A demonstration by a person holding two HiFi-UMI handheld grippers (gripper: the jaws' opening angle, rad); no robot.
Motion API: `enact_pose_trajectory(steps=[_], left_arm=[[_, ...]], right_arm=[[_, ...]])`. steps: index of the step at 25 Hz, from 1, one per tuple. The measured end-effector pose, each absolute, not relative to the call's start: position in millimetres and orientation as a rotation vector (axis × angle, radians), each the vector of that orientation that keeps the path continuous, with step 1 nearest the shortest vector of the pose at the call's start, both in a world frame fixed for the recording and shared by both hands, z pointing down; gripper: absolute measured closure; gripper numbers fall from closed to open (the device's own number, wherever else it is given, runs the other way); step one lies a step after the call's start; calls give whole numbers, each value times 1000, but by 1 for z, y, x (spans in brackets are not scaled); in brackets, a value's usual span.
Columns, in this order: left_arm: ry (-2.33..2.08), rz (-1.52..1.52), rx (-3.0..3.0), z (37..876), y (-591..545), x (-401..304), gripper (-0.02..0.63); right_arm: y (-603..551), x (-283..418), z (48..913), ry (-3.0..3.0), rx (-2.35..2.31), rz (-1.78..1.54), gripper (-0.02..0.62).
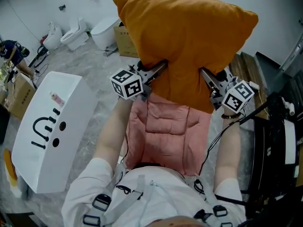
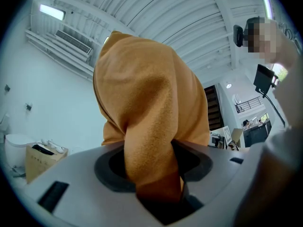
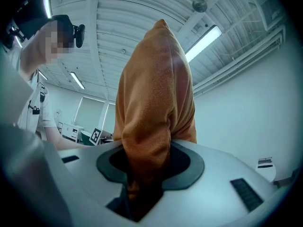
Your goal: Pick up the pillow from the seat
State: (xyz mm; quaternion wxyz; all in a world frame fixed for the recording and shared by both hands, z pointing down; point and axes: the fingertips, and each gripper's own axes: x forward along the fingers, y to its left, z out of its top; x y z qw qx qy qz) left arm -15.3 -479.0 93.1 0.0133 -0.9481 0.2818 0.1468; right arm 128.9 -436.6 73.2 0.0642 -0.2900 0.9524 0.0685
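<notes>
Well, the fingers (image 1: 157,68) of your left gripper (image 1: 164,64) stand partly closed, pinching a thick fold of the pillow (image 1: 189,32) at its lower left edge. The cloth bunches right down into the slot between them. Your right gripper (image 1: 202,72) does the same at the lower right edge, its fingers partway closed on a like wad of orange fabric. Both grips sit near the bottom edge, well apart from each other. The pillow stands up and away from them, held in the air over the pink seat (image 1: 165,126) and, as far as I can tell, clear of it. By my reading the lift is done or nearly so.

It looks light and very soft. The fleecy cover gives under the fingers and the filling squashes, so you are holding mostly cloth, not bulk. That nap should not slip easily, but a shallow pinch could creep out. I judge that deep bites at two spread points along one edge suit it best; a single corner grip would let it flop and swing.
</notes>
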Motion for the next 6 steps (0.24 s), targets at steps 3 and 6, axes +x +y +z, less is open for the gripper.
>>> enact_pose_trajectory(steps=[3, 6], left_arm=[[882, 456, -2948, 91, -481, -13, 377], [881, 453, -2947, 93, -483, -9, 377]], right_arm=[[-439, 131, 72, 2873, -868, 211, 437], [-440, 136, 73, 2871, -866, 209, 437]])
